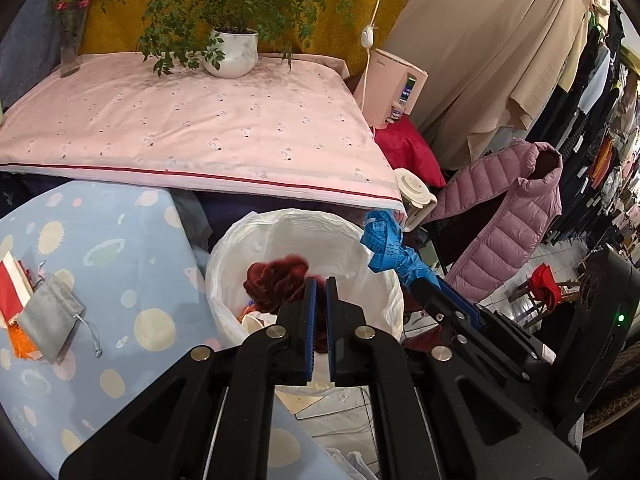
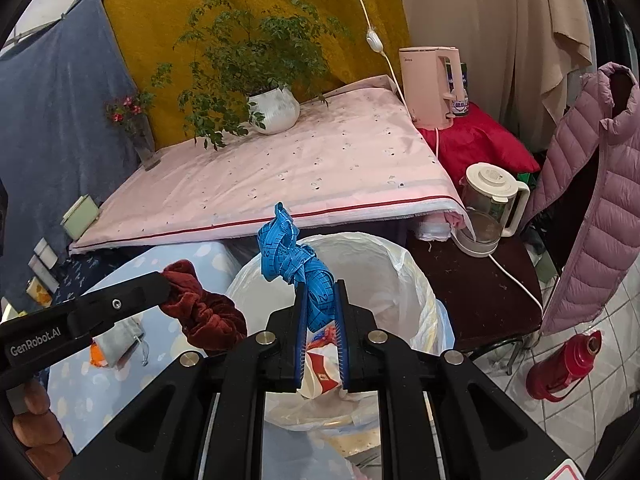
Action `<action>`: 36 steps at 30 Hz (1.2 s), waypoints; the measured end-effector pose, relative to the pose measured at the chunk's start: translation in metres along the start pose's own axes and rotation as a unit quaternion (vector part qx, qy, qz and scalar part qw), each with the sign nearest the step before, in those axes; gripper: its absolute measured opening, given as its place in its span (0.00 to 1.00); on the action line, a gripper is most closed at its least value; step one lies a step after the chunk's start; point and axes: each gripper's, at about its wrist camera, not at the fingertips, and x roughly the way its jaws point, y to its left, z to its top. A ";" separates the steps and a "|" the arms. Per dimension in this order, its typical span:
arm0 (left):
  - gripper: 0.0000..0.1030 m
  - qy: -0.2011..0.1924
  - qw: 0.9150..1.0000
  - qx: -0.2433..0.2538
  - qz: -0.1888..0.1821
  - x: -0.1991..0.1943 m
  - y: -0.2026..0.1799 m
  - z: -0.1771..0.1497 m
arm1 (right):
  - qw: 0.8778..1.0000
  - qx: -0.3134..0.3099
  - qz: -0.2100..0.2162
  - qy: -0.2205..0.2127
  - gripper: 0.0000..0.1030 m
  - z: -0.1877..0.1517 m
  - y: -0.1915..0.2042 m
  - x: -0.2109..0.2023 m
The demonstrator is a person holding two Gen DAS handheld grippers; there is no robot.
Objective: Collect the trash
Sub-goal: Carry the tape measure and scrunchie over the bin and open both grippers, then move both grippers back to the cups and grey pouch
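Observation:
A bin lined with a white plastic bag stands on the floor below the table edge, with wrappers inside. My left gripper is shut on a dark red velvet scrunchie and holds it over the bin's mouth; the scrunchie also shows in the right wrist view. My right gripper is shut on a knotted blue measuring tape and holds it above the bin's rim. The tape also shows in the left wrist view.
A pink-clothed table carries a potted plant and a flower vase. A blue patterned surface holds a grey pouch. A glass kettle, pink dispenser, red thermos and puffer vest stand right.

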 end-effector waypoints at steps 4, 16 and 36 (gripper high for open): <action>0.36 -0.005 1.000 -0.016 0.013 0.003 0.006 -0.002 | 1.000 0.004 -0.002 -0.003 0.19 0.000 0.001 0.003; 0.44 -0.015 0.998 -0.032 0.051 -0.007 0.025 -0.008 | 1.000 -0.003 0.007 -0.002 0.36 0.000 0.013 0.001; 0.53 -0.032 0.992 -0.084 0.084 -0.044 0.081 -0.025 | 0.998 -0.054 0.037 0.009 0.44 -0.015 0.083 -0.004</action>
